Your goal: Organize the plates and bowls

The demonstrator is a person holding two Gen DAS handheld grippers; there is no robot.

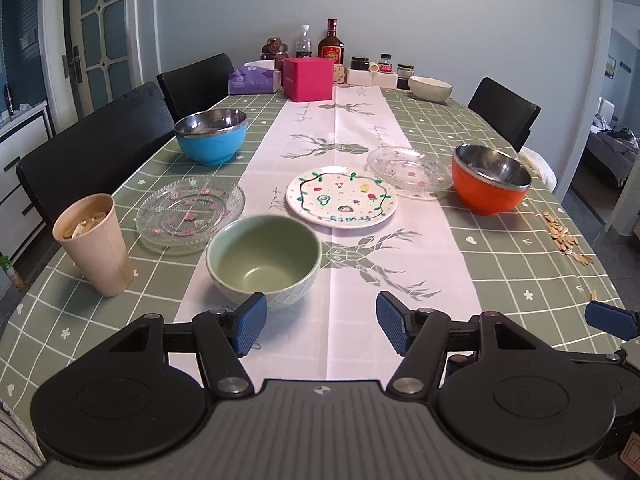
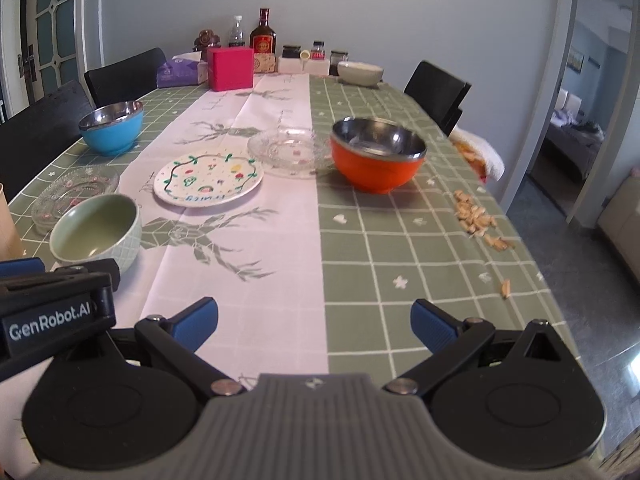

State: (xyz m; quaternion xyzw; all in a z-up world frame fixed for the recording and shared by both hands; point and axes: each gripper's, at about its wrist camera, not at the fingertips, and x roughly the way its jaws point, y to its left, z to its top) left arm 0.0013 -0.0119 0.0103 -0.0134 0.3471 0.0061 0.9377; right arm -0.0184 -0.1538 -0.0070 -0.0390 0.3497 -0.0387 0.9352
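Long surface [image 1: 520, 264] under a green checked cloth with a white deer-print runner down its middle. The left gripper [image 1: 321, 326] and right gripper [image 2: 314, 324] both hover over the near end, jaws spread apart with nothing between them. A pale green ceramic bowl [image 1: 264, 260] sits just ahead of the left gripper; beside it stand a beige paper cup [image 1: 94, 244] and a clear glass plate with pink flowers [image 1: 190, 210]. Mid-runner lies a white fruit-painted plate [image 1: 341, 196], close to a second clear glass plate [image 1: 408, 172], which touches an orange steel-lined bowl [image 1: 491, 184]. A blue steel-lined bowl [image 1: 211, 136] stands near the left edge. Scattered seed shells [image 2: 476, 218] line the right edge; the near right corner is open cloth.
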